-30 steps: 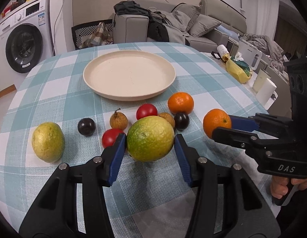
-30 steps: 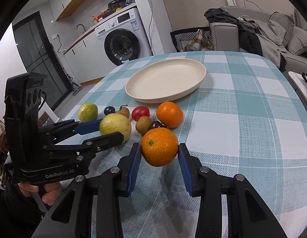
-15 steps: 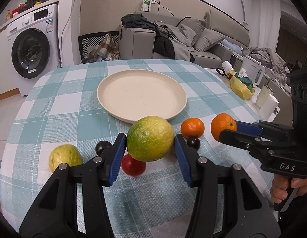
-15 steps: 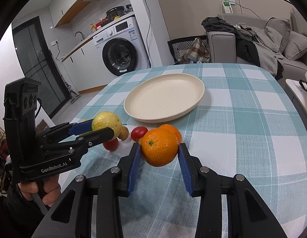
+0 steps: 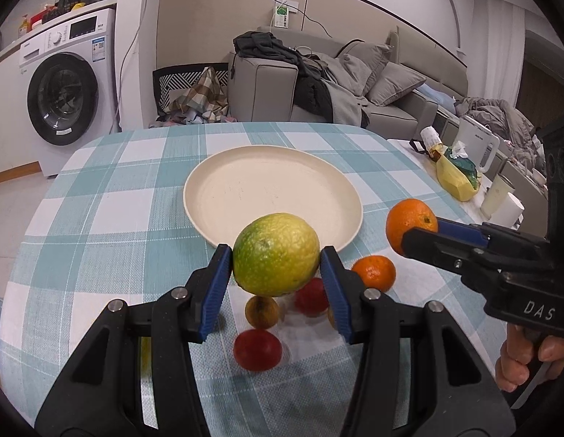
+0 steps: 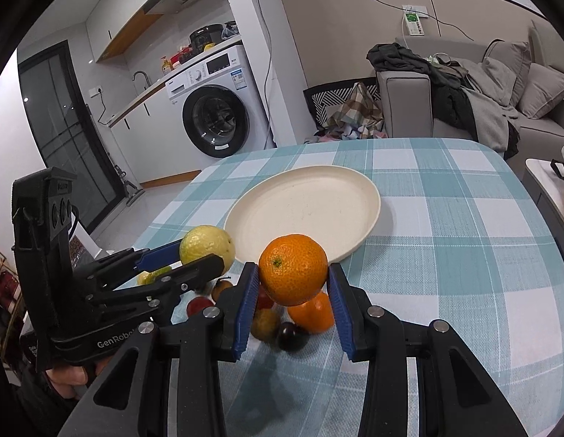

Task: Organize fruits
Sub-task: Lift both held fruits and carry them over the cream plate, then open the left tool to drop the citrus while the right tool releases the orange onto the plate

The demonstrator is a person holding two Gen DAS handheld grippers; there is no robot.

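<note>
In the left wrist view the left gripper (image 5: 276,273) pinches a green-yellow citrus fruit (image 5: 276,255) between its two blue pads, one pad on each side of the fruit. The fruit is off the surface (image 5: 99,218) and hangs in front of the near rim of the cream plate (image 5: 274,189), which lies at 12 o'clock from the gripper. Under the held fruit, partly hidden by it and a little blurred, lie a brown small fruit (image 5: 261,311) and two red tomatoes (image 5: 257,349), and a small orange (image 5: 374,273) lies at 2 o'clock.

In the right wrist view the right gripper (image 6: 292,295) pinches a large orange (image 6: 292,269) between its pads, also lifted from the surface. The plate is just behind it at 12 o'clock. Below the orange lie a second orange, a dark plum (image 6: 290,335) and other small fruits; the gripper fingers hide them in part, so I cannot tell them all.

Each gripper shows in the other view from the side. On the right one I read "DAS" (image 5: 538,313), with a hand (image 5: 529,357) under it, cut off by the edge. On the left one I read "GenRobo", and the rest is covered.

Far behind stand a washing machine (image 5: 63,98), whose labels are too small to read, and a grey sofa (image 5: 354,83) with clothes on it.
</note>
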